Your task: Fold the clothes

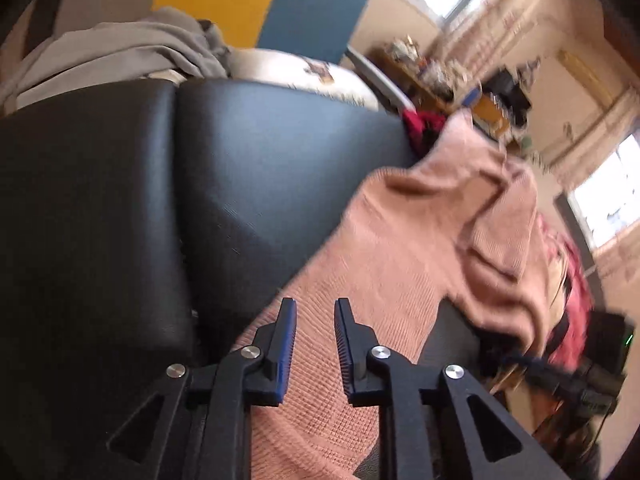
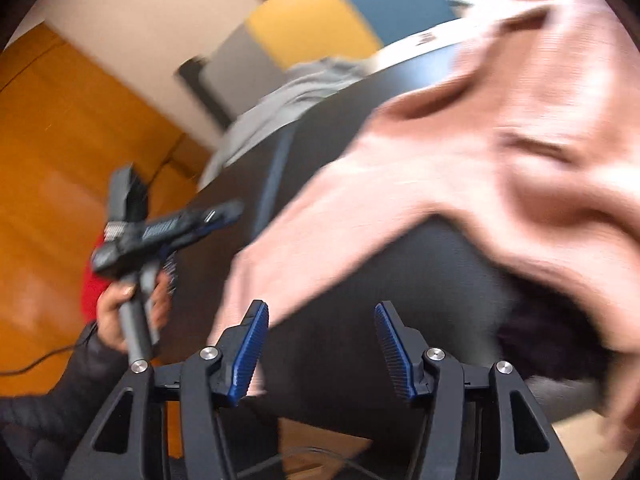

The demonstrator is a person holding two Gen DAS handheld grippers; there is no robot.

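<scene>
Pink sweater draped over the black cushion — left gripper right over its near strip, right gripper off the edge.

Near: left gripper (image 1: pixel 315 308) sits above the pink sweater (image 1: pixel 420 248), fingers parted a narrow gap with knit showing between them; nothing pinched that I can see, and whether the pads touch the cloth cannot be told. Right gripper (image 2: pixel 322 314) stands wide open and holds nothing; a sleeve or hem end of the sweater (image 2: pixel 460 152) passes just by its left fingertip (image 2: pixel 256 320), contact unclear through blur. Sweater's long axis runs diagonally across the black cushion (image 1: pixel 248 152), from the left fingers up and away to the right. Judged nearer: the left. Far: grey garment (image 1: pixel 120 48) heaped beyond the cushion's far edge — behind it a blue and yellow chair back (image 1: pixel 312 4).
</scene>
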